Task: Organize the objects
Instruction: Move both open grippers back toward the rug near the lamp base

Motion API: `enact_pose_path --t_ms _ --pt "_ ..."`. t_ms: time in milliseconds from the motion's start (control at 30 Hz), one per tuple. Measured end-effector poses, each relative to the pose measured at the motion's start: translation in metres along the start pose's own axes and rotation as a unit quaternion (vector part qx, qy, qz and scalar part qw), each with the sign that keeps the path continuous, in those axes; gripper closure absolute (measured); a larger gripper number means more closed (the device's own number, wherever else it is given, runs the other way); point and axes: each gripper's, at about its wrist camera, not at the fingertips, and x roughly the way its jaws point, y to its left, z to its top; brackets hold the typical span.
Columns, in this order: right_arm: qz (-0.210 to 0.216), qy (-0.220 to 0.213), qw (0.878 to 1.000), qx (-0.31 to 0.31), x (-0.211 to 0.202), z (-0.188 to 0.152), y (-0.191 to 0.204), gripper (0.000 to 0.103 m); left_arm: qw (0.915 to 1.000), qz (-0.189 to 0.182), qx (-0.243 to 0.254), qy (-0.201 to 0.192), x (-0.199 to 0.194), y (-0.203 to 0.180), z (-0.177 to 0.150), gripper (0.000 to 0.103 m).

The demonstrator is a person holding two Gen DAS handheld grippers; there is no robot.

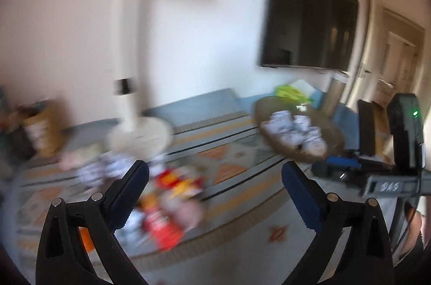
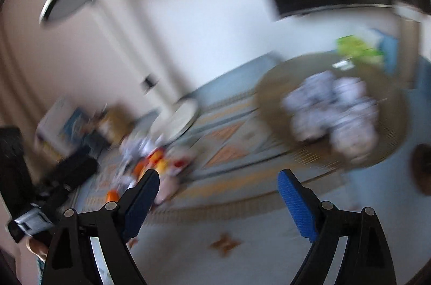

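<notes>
Your left gripper (image 1: 215, 177): jaws spread wide, nothing between them.
Your right gripper (image 2: 218, 185): jaws apart too — empty.
Woven tray (image 2: 272, 94): on the patterned rug (image 1: 234, 169), holding white-and-blue bundles (image 2: 334, 110).
Loose pile (image 1: 167, 204): red, orange and white items — blurred, on the rug left of the tray.

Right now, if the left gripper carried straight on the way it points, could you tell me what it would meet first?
The left gripper, open and empty, points down at the patterned rug. It would probably meet bare rug first, just right of the red and yellow packets. Blur makes depth uncertain.
</notes>
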Motion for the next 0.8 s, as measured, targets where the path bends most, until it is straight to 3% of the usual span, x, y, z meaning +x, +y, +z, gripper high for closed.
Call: enact_pose_path --t_ms 167,267,300,367,467,600,800 --pt "0.003 0.019 1.0 -0.022 0.037 -0.031 0.041 0.015 0.9918 0.122 -0.036 0.006 -0.041 0.071 -0.055 0.002" --pt "-0.041 0.002 0.998 -0.053 0.053 -0.046 0.052 0.015 0.9746 0.212 -0.065 0.028 -0.042 0.116 -0.095 0.002" --pt "-0.053 0.0 0.997 -0.059 0.06 -0.051 0.054 0.014 0.9709 0.225 -0.075 0.035 -0.041 0.127 -0.105 0.002" --pt "-0.057 0.015 0.997 -0.052 0.072 -0.058 0.053 0.014 0.9658 0.229 -0.108 0.057 -0.037 0.151 -0.127 0.002" --pt "-0.047 0.034 0.998 -0.039 0.087 -0.065 0.05 0.014 0.9676 0.204 -0.14 0.053 -0.035 0.165 -0.139 0.002" --pt "-0.079 0.04 0.995 -0.049 0.098 -0.069 0.051 0.014 0.9659 0.21 -0.137 0.064 -0.023 0.173 -0.14 0.002" --pt "-0.114 0.036 0.99 -0.078 0.101 -0.072 0.062 0.005 0.967 0.198 -0.145 0.067 -0.024 0.167 -0.145 0.002"
